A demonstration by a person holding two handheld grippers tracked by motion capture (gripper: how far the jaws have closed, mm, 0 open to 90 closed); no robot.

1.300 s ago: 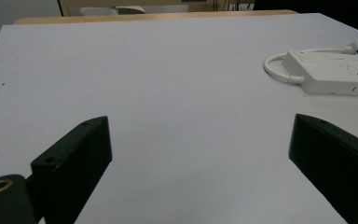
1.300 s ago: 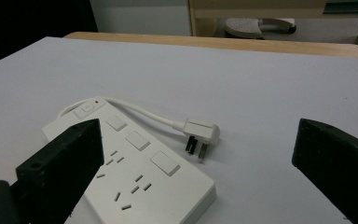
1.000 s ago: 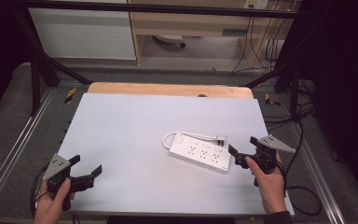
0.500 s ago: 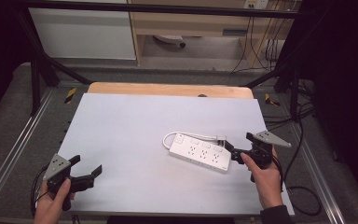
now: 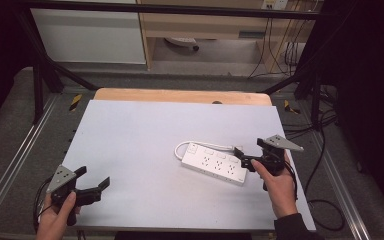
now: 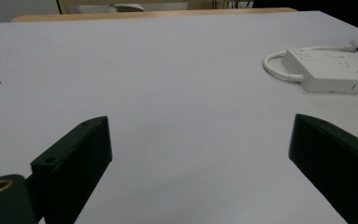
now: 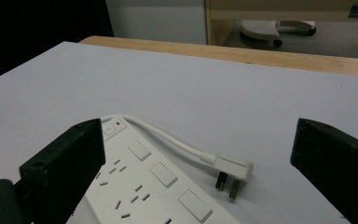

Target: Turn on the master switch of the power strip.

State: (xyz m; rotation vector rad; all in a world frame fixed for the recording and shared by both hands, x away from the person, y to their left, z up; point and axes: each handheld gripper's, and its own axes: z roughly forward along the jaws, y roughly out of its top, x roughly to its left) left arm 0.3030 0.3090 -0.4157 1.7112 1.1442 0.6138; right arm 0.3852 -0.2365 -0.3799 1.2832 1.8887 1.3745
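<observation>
At the near left corner of the table, left gripper held in a hand, jaws spread wide over bare grey surface, nothing between them. Farther in and to the right, right gripper gripped by the other hand, jaws likewise wide apart and empty, tips just beside the right end of the white power strip. Strip lying flat on the table, right of centre, angled with its left end farther off. Short white cable looping from that far left end along the far side, ending in a plug resting on the table beside the strip, between the right gripper's open jaws as seen in the right gripper view.
</observation>
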